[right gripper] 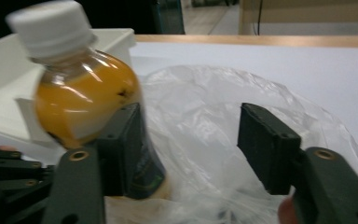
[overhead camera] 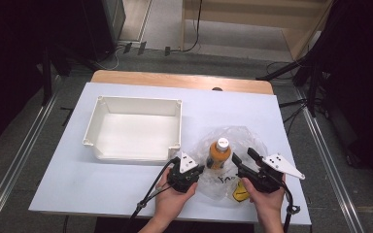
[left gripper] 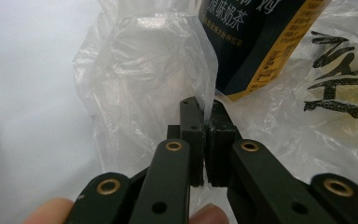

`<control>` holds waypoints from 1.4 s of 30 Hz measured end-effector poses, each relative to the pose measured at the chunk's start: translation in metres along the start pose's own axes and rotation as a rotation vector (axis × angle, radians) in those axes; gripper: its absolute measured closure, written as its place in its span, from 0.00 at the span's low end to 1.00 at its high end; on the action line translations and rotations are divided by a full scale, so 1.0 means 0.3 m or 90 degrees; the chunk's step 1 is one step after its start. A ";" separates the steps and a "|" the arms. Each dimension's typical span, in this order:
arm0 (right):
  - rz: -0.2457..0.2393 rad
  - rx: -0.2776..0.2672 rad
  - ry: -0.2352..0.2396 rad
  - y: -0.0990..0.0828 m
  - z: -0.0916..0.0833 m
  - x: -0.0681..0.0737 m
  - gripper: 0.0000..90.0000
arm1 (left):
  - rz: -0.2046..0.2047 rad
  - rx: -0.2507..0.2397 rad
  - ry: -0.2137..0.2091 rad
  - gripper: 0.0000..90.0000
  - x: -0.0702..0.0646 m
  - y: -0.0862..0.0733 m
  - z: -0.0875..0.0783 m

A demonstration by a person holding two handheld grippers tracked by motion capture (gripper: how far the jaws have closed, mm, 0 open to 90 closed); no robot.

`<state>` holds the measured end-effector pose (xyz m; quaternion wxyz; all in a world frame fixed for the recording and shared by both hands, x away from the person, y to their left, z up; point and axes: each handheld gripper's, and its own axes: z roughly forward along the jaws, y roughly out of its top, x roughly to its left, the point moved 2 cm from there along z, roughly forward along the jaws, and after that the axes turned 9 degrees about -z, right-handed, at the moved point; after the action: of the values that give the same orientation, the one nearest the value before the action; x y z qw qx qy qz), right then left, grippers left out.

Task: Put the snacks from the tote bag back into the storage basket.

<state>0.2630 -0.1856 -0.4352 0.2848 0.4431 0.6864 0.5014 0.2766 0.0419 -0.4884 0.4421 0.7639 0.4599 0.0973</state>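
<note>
Left gripper [left gripper: 205, 116] pinches the plastic bag [left gripper: 144, 70]; right gripper [right gripper: 191, 140] stands open around bag film, beside the bottle [right gripper: 84, 102].

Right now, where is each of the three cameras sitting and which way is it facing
High view: above the person's side, looking forward and down at the table; both hands with the left gripper and right gripper show.
Left gripper view: rides the left gripper, facing the plastic bag its shut jaws pinch.
Right gripper view: rides the right gripper, open jaws facing the bottle and white bin.
All share bag and bottle.
</note>
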 end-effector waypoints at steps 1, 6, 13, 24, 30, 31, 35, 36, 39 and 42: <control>0.000 0.000 0.000 0.000 0.000 0.000 0.38 | 0.000 0.000 0.000 0.99 0.000 0.000 0.000; -0.021 -0.021 0.003 0.013 -0.023 0.042 0.31 | -0.003 -0.001 0.000 0.99 -0.001 0.000 0.001; -0.031 -0.043 0.032 0.024 -0.025 0.071 0.32 | -0.004 -0.001 -0.001 0.99 0.000 0.000 0.001; -0.070 -0.050 0.010 0.022 -0.006 0.139 0.30 | -0.005 -0.002 0.000 0.99 -0.002 -0.001 0.002; -0.044 -0.036 0.008 0.007 0.031 0.148 0.27 | -0.002 -0.001 0.002 0.99 -0.003 -0.001 0.002; -0.041 -0.036 0.007 0.005 0.035 0.149 0.27 | -0.001 -0.001 0.002 0.99 -0.003 -0.001 0.002; -0.037 -0.035 0.001 -0.001 0.053 0.156 0.26 | 0.000 0.000 0.003 0.99 -0.003 -0.001 0.002; -0.036 -0.036 -0.001 -0.001 0.057 0.157 0.26 | 0.000 -0.001 0.001 0.99 -0.003 -0.001 0.003; -0.031 -0.038 -0.005 -0.006 0.075 0.165 0.26 | 0.001 -0.002 0.001 0.99 -0.003 -0.001 0.002; -0.036 -0.044 -0.011 -0.013 0.093 0.181 0.29 | 0.002 -0.003 0.002 0.99 -0.004 -0.001 0.002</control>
<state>0.2608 -0.1252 -0.4452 0.3200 0.4181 0.6783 0.5126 0.2760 0.0407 -0.4886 0.4430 0.7634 0.4593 0.1000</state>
